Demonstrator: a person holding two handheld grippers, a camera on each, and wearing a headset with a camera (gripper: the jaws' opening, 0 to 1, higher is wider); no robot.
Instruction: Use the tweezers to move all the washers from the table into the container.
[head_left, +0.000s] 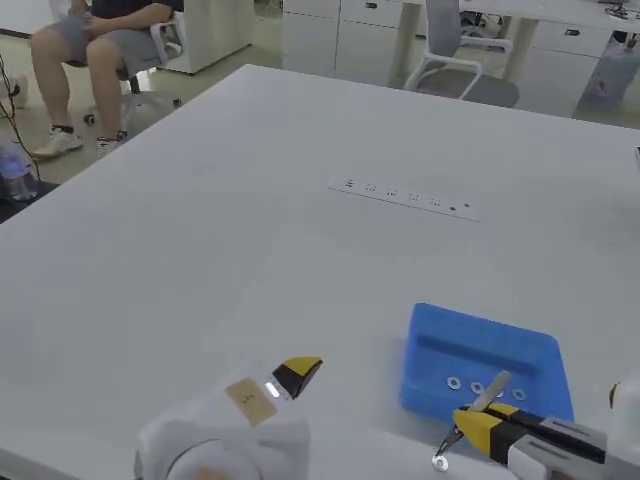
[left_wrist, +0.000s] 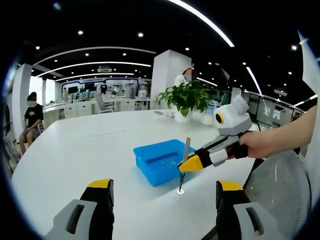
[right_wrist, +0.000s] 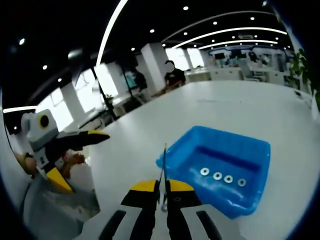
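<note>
The blue container (head_left: 520, 345) sits on the white table at the near right, with several washers (head_left: 477, 388) in it. Just in front of it, one washer (head_left: 440, 462) lies on the table. My right gripper (head_left: 478, 420) is shut on the metal tweezers (head_left: 492, 388), whose tips point down right above that washer. The left gripper view shows the tweezers (left_wrist: 186, 150) with their tips at the washer (left_wrist: 180, 191), beside the container (left_wrist: 160, 160). In the right gripper view, the tweezers (right_wrist: 163, 165) stick out between the shut jaws of my right gripper (right_wrist: 161, 186). My left gripper (head_left: 298, 372) stands open and holds nothing.
A white power strip (head_left: 405, 195) lies mid-table, beyond the container. A person sits on a chair (head_left: 95, 40) past the table's far left corner, and an office chair (head_left: 450, 60) stands behind the table. A potted plant (left_wrist: 185, 97) stands on the table further off.
</note>
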